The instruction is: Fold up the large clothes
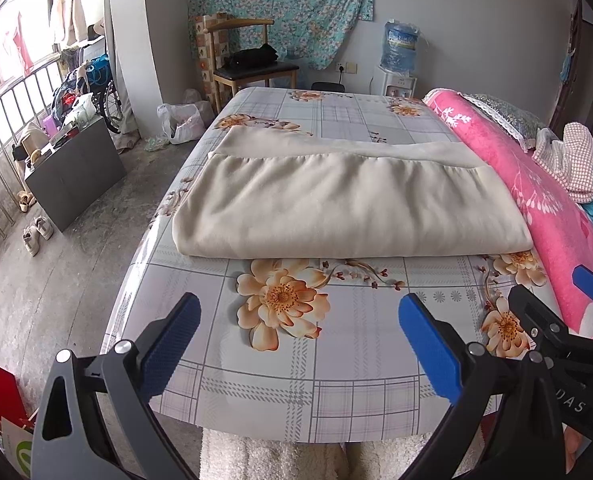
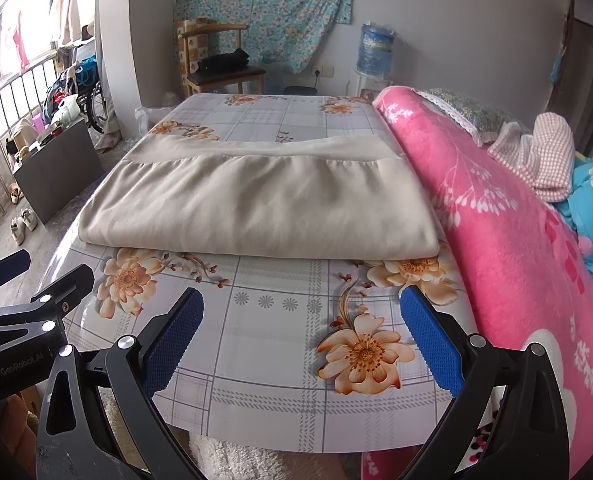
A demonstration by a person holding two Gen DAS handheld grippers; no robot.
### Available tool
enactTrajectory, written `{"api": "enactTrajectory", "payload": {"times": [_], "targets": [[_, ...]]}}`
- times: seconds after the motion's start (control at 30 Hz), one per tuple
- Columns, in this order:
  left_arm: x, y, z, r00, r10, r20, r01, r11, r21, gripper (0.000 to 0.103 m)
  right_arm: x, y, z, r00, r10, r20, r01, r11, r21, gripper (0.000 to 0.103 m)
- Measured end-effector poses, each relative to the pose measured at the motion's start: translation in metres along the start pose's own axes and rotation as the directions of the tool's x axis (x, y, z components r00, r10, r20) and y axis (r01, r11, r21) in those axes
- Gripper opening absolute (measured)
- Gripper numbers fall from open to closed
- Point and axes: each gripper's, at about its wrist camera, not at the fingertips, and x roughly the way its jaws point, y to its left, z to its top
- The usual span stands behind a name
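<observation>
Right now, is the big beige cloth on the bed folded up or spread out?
Folded. The beige cloth lies in stacked layers with a rounded doubled front edge, on the bed.

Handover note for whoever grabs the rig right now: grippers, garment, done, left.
Left gripper: open, empty, over the near edge of the bed.
Right gripper: open, empty, alongside the left.
Beige garment: flat mid-bed, already folded into a wide rectangle, its right edge against the pink blanket.
Done: at least one fold.
Left: probably another fold to make it compact; neither gripper touches it.
</observation>
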Motion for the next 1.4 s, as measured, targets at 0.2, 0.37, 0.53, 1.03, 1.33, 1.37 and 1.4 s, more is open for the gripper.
{"api": "enactTrajectory", "payload": {"times": [0.2,0.37,0.53,1.03,1.33,1.37,1.4], "targets": [[-0.0005,0.0013,0.0003,1.000,-0.002,-0.004,0.002,1.000,-0.007,0.097,-0.0008,0.0012,-0.0004,1.000,0.000,0.003,0.000,1.000,-0.001,0.095],[-0.0007,0.0017,-0.0005,1.000,-0.003,-0.005,0.003,1.000,-0.008,0.097,-0.0022,0.0021,-0.0006,1.000,0.000,0.000,0.000,1.000,-0.003,0.095],[0.0004,0.0014,-0.0014,1.000,-0.005,-0.008,0.005,1.000,-0.004,0.097,-0.0025,0.0004,-0.0011,1.000,0.001,0.001,-0.001,1.000,-0.001,0.095],[0.0020,-0.0008,-0.0027,1.000,-0.005,-0.010,0.005,1.000,-0.004,0.097,0.0014,-0.0038,-0.0024,1.000,-0.003,-0.012,0.003,1.000,-0.003,0.095],[0.0020,0.0004,-0.0020,1.000,-0.007,-0.011,0.007,1.000,-0.004,0.097,0.0018,-0.0034,-0.0025,1.000,-0.004,-0.013,0.004,1.000,-0.003,0.095],[0.0020,-0.0003,-0.0024,1.000,-0.006,-0.010,0.006,1.000,-0.004,0.097,0.0019,-0.0033,-0.0025,1.000,-0.004,-0.013,0.004,1.000,-0.004,0.095],[0.0021,0.0005,-0.0019,1.000,-0.008,-0.012,0.008,1.000,-0.003,0.097,0.0019,-0.0034,-0.0026,1.000,-0.005,-0.012,0.005,1.000,-0.004,0.095]]}}
